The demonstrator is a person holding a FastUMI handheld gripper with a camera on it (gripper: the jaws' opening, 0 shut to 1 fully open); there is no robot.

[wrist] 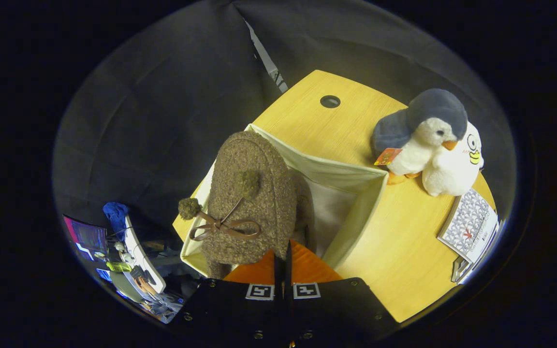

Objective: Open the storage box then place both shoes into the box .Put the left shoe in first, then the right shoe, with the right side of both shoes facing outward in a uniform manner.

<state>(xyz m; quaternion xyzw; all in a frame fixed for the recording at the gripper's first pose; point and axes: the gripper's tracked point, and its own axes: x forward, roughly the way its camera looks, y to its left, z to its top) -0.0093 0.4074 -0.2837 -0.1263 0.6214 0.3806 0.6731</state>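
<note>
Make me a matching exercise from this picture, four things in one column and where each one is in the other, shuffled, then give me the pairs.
Things
1. brown fuzzy shoe
2. storage box
3. penguin plush
4. booklet

Places
A. on the table, beside the booklet, behind the box's right wall
B. lying flat near the table's edge, right of the box
C. open on the table, just ahead of the gripper
D. held at the gripper's fingers, over the box's left part

Pairs: 1-D, 2-C, 3-A, 4-B

The gripper's fingers stand nearly together at the shoe's near end.
</note>
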